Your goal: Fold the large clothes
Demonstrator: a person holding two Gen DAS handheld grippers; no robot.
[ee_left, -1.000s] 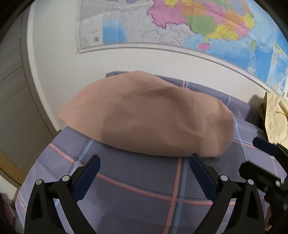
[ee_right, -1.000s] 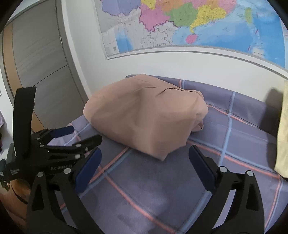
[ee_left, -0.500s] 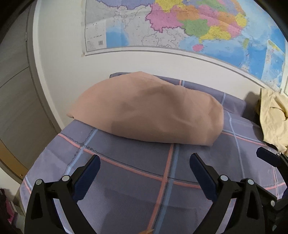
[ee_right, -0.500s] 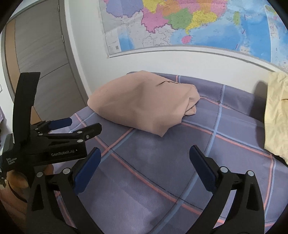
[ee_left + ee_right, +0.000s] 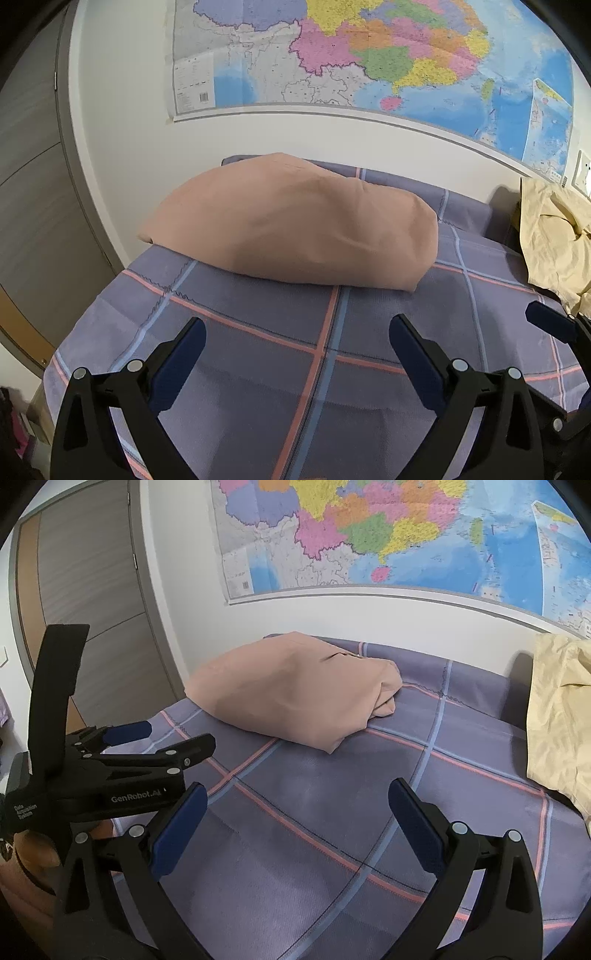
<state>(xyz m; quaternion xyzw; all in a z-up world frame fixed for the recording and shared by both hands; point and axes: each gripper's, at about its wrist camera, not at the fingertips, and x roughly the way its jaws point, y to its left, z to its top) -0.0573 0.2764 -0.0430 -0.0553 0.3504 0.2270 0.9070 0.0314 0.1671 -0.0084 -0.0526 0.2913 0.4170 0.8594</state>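
A folded pinkish-tan garment [image 5: 295, 229] lies in a neat bundle at the far left of the purple plaid bed sheet [image 5: 280, 332], against the wall; it also shows in the right wrist view [image 5: 295, 698]. My left gripper [image 5: 295, 343] is open and empty, held back from the bundle over bare sheet. My right gripper [image 5: 297, 814] is open and empty too, also well short of the bundle. The left gripper [image 5: 147, 746] shows at the left of the right wrist view. A crumpled pale yellow garment [image 5: 554, 240] lies at the right, also in the right wrist view [image 5: 561, 720].
A large coloured map [image 5: 369, 66] hangs on the white wall behind the bed. A grey-brown wardrobe door [image 5: 85, 602] stands to the left. The bed's left edge [image 5: 74, 350] drops off near the wardrobe.
Both grippers have drawn back from the pinkish-tan bundle, which now looks smaller and farther away. The bundle lies still. Both stay open.
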